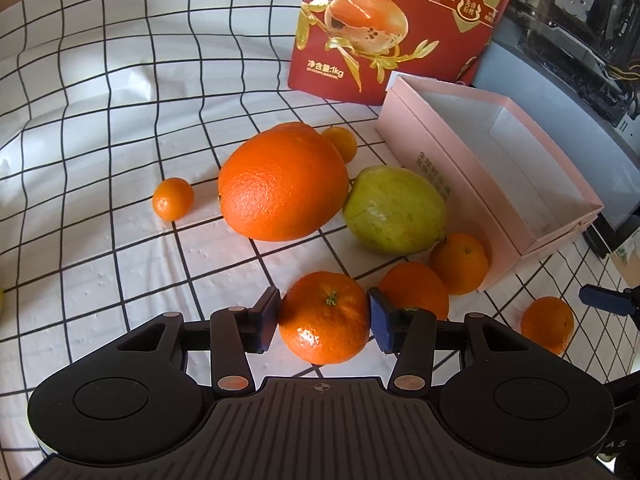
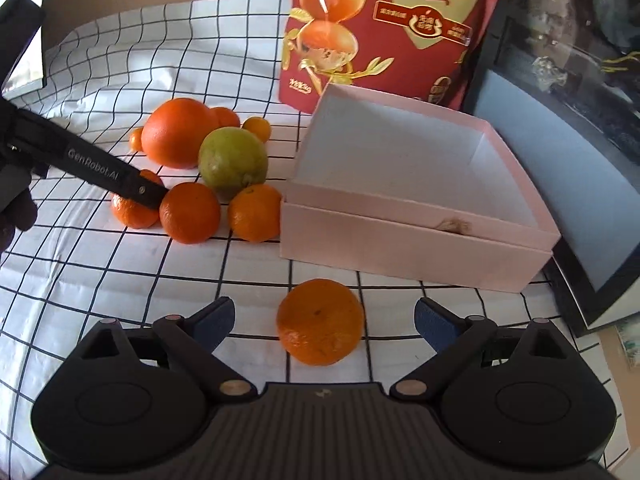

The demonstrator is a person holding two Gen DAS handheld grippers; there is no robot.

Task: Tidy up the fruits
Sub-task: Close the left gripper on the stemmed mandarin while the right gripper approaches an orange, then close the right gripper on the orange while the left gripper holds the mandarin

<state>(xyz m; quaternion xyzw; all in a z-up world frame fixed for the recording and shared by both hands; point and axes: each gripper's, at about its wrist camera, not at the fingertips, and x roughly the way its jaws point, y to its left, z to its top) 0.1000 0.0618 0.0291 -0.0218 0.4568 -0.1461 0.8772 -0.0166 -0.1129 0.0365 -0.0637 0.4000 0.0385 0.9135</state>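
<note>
My left gripper (image 1: pixel 324 310) is shut on a stemmed mandarin (image 1: pixel 324 318), a blue pad pressing each side, low over the checked cloth. From the right wrist view that gripper (image 2: pixel 152 194) comes in from the left over the same mandarin (image 2: pixel 134 212). My right gripper (image 2: pixel 325 313) is open; another mandarin (image 2: pixel 320 322) lies on the cloth between its fingers, apart from both pads. An empty pink box (image 2: pixel 400 248) stands just beyond it. A big orange (image 1: pixel 282 184), a green fruit (image 1: pixel 394 210) and two more mandarins (image 1: pixel 416 288) (image 1: pixel 460 264) cluster left of the box.
A red printed bag (image 1: pixel 380 28) stands behind the pink box (image 1: pixel 452 184). Small kumquats (image 1: pixel 173 199) (image 1: pixel 340 142) lie beside the big orange. Dark framed panels (image 2: pixel 552 168) lean at the right edge. The checked cloth (image 1: pixel 100 120) stretches away to the left.
</note>
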